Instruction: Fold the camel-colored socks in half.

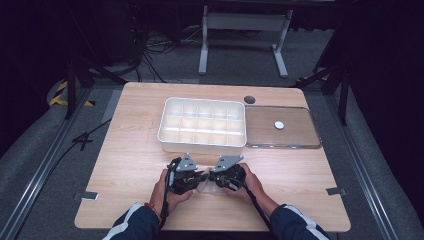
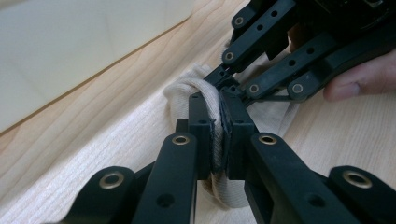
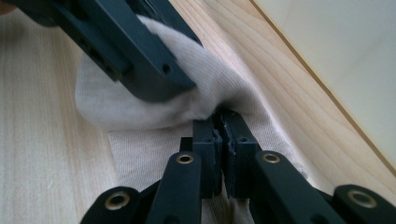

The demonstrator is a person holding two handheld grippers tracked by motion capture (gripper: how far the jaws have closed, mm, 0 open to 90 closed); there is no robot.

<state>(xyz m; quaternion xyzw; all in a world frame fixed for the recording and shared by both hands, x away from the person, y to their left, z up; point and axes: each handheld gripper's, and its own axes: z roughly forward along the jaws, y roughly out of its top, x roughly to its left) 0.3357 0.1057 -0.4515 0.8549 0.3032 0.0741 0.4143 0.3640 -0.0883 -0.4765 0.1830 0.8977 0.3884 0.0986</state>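
Note:
A cream ribbed cloth [image 1: 205, 186], perhaps a sock, lies bunched on the wooden table [image 1: 130, 150] near its front edge, between the two hands. My left gripper [image 1: 200, 178] is shut on a fold of it; in the left gripper view the pads [image 2: 201, 116] pinch the cream fabric [image 2: 184, 91]. My right gripper [image 1: 212, 178] faces it from the right and is shut on another part of the cloth [image 3: 140, 109], its tips [image 3: 220, 120] pressed together on thin fabric. The two grippers almost touch tip to tip.
A white compartment box [image 1: 200, 146] stands just beyond the grippers at the table's middle. To its right lies a clear flat lid [image 1: 300, 134] with a small white disc [image 1: 279, 125] on it. A dark round hole [image 1: 249, 99] marks the back of the table.

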